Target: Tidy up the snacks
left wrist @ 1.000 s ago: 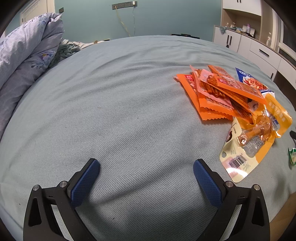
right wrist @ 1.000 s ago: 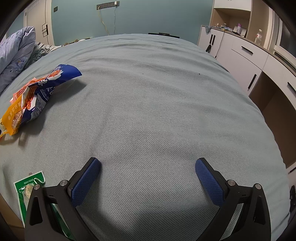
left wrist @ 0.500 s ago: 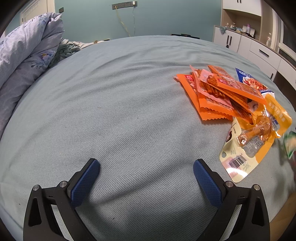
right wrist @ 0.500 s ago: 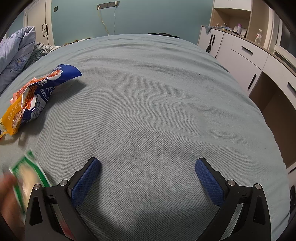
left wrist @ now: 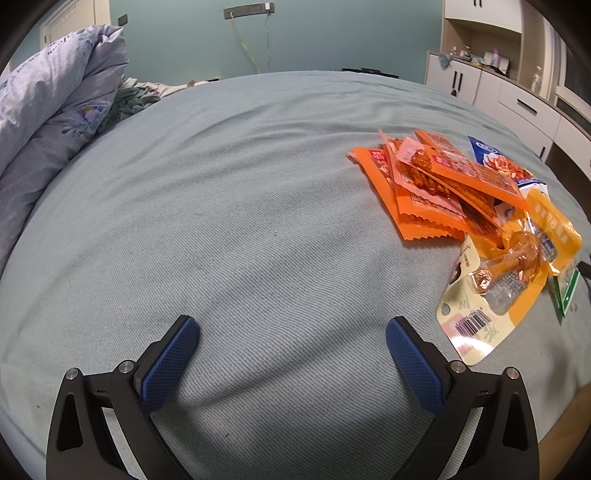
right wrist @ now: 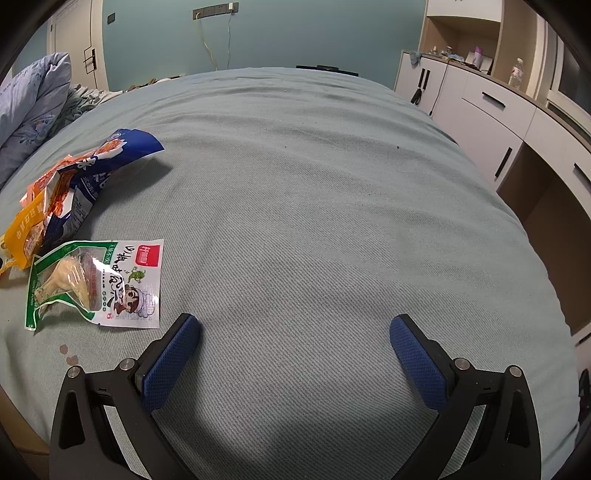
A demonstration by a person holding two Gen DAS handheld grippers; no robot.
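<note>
A heap of snack packets lies on the grey-green bedsheet [left wrist: 240, 221]: orange packets [left wrist: 436, 184], a blue-and-white bag [left wrist: 495, 162], and a yellow drumstick pouch [left wrist: 517, 266]. A green-and-white packet [right wrist: 96, 284] lies flat beside the heap, seen edge-on at the far right of the left wrist view [left wrist: 565, 291]. The blue bag [right wrist: 99, 166] and yellow pouch [right wrist: 26, 229] also show in the right wrist view. My left gripper [left wrist: 291, 350] is open, left of the heap. My right gripper [right wrist: 295, 350] is open, right of the green packet. Neither holds anything.
A bunched floral duvet [left wrist: 48, 125] lies at the bed's far left. White drawers and cabinets [right wrist: 498, 110] stand along the right side. The bed's near wooden edge [left wrist: 569, 410] shows at the lower right. Cables hang from a wall socket [left wrist: 251, 11].
The green-and-white packet moved from the near bed edge to beside the heap, face up. A hand was blurred at the lower left half a second ago and is gone now. Both grippers stayed still.
</note>
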